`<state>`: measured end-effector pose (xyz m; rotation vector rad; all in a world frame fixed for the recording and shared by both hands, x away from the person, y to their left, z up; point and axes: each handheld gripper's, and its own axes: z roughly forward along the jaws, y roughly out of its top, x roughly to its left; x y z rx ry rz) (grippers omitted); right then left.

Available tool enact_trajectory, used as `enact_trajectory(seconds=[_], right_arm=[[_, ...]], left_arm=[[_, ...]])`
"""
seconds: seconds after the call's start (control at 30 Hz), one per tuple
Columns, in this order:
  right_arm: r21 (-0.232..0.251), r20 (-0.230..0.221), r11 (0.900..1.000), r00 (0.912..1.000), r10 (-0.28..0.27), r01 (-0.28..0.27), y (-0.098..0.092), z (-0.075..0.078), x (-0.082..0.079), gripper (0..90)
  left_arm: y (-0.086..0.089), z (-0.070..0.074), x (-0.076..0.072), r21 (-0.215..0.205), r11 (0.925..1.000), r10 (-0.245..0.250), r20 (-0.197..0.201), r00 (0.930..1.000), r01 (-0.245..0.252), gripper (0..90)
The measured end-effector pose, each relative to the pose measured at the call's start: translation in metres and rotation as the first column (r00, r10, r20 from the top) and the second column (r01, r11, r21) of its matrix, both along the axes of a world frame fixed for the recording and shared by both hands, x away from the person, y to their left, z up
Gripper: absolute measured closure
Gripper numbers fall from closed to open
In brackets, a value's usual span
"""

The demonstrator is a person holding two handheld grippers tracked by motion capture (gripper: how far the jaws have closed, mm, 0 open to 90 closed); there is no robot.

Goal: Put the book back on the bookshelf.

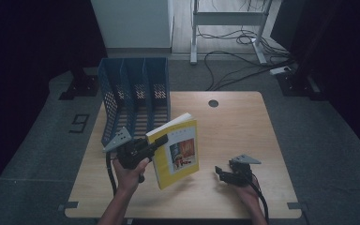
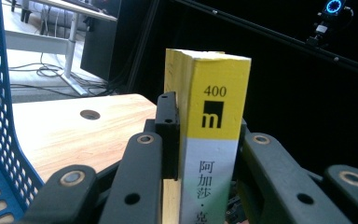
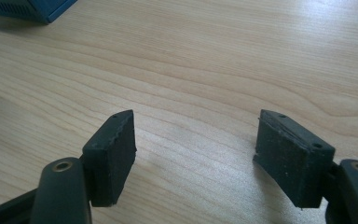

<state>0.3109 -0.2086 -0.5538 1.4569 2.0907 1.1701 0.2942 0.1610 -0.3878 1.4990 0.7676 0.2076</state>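
Two hand-held grippers are working at a light wooden table, seen from above. At lower left of centre in the high view, the left gripper is clamping a thick yellow-and-white paperback book by its spine edge, holding it upright and slightly tilted above the tabletop, just in front of a blue perforated plastic file organiser standing at the upper left of the table. In the left gripper view, the black jaws are pressing both covers of the book. At lower right, the right gripper is resting low over bare wood, its jaws spread with nothing between them.

The book is likely heading for one of the organiser's slots. Doing this well probably means keeping the spine vertical, lining the book up with an open compartment before lowering, and holding the grip firm until the bottom edge is seated.
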Motion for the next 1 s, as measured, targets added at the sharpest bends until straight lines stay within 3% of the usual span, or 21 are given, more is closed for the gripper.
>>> enact_trajectory(seconds=[1.0], right_arm=[[0.000, -0.011, 1.000, 0.9999, 0.002, -0.002, -0.002, 0.000, 0.001, 28.0]], left_arm=[[0.012, 0.018, 0.008, -0.042, 0.9986, 0.031, -0.011, 0.9995, -0.031, 75.5]])
